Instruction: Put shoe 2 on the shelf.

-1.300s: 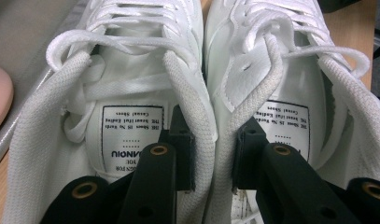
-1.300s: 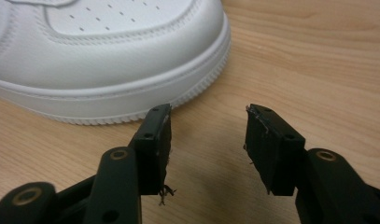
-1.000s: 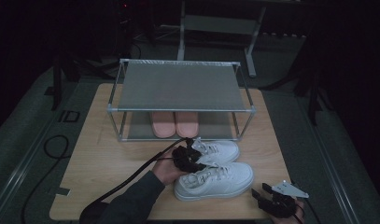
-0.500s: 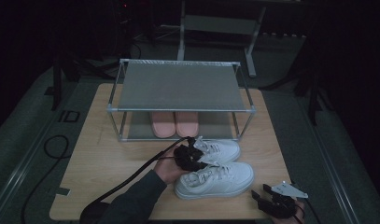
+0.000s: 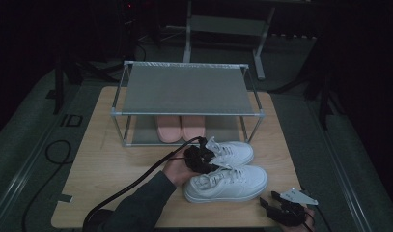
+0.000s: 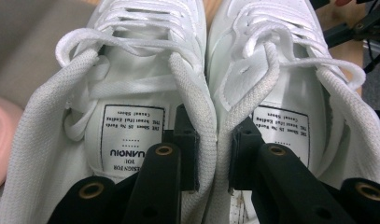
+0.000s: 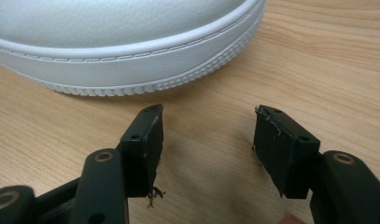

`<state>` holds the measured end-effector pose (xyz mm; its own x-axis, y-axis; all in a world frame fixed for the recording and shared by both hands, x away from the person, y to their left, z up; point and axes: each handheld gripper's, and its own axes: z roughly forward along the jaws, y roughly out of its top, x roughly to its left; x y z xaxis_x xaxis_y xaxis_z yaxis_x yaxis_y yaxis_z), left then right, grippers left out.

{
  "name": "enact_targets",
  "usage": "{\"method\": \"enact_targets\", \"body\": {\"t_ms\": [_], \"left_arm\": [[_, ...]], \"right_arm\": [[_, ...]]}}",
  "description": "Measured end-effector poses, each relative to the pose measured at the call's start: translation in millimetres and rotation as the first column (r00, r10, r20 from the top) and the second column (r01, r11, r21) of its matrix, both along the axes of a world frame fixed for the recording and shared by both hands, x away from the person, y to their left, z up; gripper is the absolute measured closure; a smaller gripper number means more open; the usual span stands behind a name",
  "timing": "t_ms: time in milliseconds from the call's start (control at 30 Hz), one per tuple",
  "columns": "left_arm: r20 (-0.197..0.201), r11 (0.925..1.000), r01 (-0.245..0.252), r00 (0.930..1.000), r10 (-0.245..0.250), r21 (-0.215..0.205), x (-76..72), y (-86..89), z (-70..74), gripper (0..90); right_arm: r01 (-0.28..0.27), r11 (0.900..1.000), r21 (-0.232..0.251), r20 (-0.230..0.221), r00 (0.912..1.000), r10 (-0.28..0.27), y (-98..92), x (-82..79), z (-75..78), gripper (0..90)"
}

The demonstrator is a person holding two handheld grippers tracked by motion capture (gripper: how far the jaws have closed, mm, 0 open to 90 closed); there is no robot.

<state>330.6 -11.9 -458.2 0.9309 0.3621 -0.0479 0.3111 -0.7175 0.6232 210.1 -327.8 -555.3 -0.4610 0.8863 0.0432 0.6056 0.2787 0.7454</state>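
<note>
On wooden table (image 5: 102, 183), left hand-held gripper (image 6: 214, 154) pinches both sneakers' (image 6: 211, 116) collars.

Dim room; grey floor (image 5: 35, 140); wooden table (image 5: 102, 159).

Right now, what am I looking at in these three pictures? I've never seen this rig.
No robot: a person holds a two-jaw tool in each hand. The high view looks down on a wooden table with a wire rack; pink shoes sit on its lower shelf, two white sneakers lie in front. The left gripper view looks along the left gripper, one jaw inside each sneaker, pinching their two inner collars together. The right gripper view shows the right gripper open above the table, beside a sneaker's sole.
</note>
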Motion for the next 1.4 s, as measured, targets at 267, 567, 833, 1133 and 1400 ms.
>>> {"method": "enact_targets", "body": {"t_ms": [267, 567, 833, 1133, 1400], "left_arm": [[-0.001, 0.9998, 0.019, 0.9998, -0.019, 0.008, 3.5, -11.5, 8.1, 77.5], [0.009, 0.9996, 0.027, 0.9996, -0.027, 0.005, 10.5, -22.6, 18.4, 77.4], [0.017, 0.9990, 0.045, 0.9989, -0.045, 0.005, 13.1, -32.1, 30.5, 77.4], [0.022, 0.9981, 0.062, 0.9978, -0.062, -0.002, 19.1, -46.0, 41.4, 77.4], [0.011, 0.9973, 0.072, 0.9973, -0.072, -0.009, 22.6, -55.0, 49.4, 77.4]], "right_arm": [[-0.005, 1.000, -0.001, 0.000, 1.0000, 0.005, 0.1, -0.3, -0.4, 42.2], [-0.009, 1.000, -0.006, -0.003, 1.0000, 0.009, 0.5, -2.1, -0.7, 42.1], [-0.012, 1.000, -0.005, -0.001, 0.9999, 0.012, 0.8, -3.1, -1.2, 41.4], [-0.021, 0.999, -0.024, 0.010, 0.9997, 0.021, 3.9, -5.8, -2.2, 39.1], [-0.021, 0.999, -0.036, 0.018, 0.9996, 0.022, 5.3, -8.4, -2.7, 39.1]]}}
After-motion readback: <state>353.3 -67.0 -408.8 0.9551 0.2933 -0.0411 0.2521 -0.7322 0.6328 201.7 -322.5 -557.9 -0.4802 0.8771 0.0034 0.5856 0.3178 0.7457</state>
